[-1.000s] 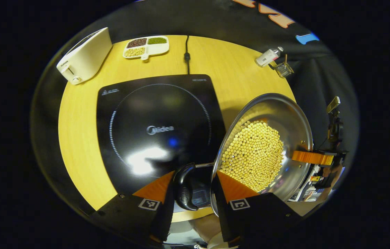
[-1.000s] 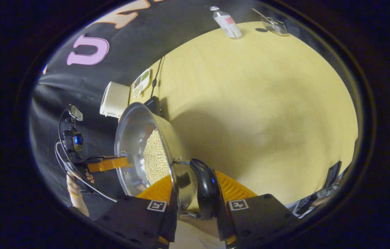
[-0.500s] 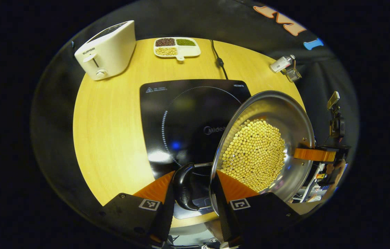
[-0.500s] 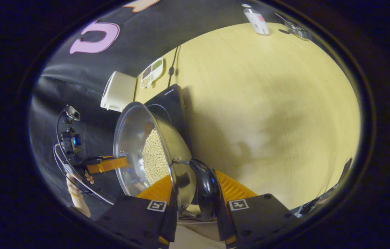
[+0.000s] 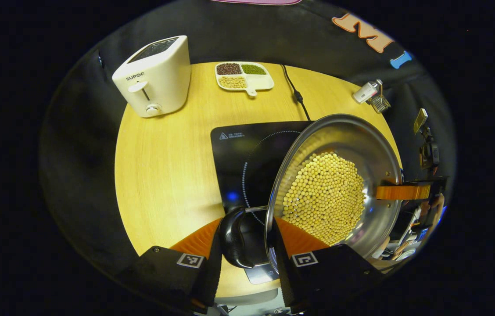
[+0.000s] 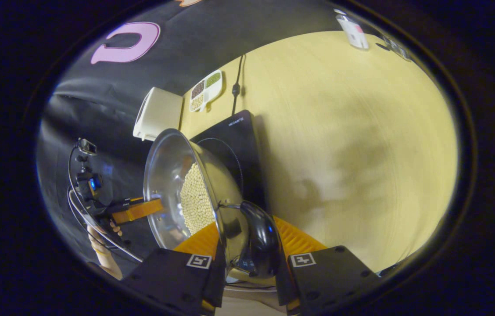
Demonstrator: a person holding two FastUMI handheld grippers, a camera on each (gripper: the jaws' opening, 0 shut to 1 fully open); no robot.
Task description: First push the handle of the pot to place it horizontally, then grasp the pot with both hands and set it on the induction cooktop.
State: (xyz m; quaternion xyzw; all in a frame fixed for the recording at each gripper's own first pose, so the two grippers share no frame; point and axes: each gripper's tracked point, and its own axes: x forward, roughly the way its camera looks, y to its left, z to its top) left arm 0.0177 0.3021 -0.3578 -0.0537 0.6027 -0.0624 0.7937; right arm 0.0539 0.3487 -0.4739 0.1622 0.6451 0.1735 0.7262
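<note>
**A:** What have you got, and where is it?

**B:** Both my grippers are clamped on the pot (image 5: pixel 335 184). My left gripper (image 5: pixel 247 245) pinches the pot wall beside one black side handle (image 5: pixel 232 237), one finger inside, one outside. My right gripper (image 6: pixel 247 245) holds the opposite wall the same way by its handle (image 6: pixel 260 239). The pot rides in the air over the induction cooktop (image 5: pixel 247 153), toward its 3 o'clock edge in the left gripper view.

**A:** What might go wrong?

**B:** It is loaded with soybeans (image 5: pixel 324 197). If one hand drops or races ahead, I'd expect the pot to tip and spill. A thin wall could also slip between my fingers.

**A:** Room to move?

**B:** The glass lies open toward 9 o'clock. The toaster (image 5: pixel 155 77) at 11 and the bean tray (image 5: pixel 243 77) at 12 stand well apart on the table (image 5: pixel 164 166). The power cord (image 5: pixel 295 92) runs in at 1 o'clock.
</note>
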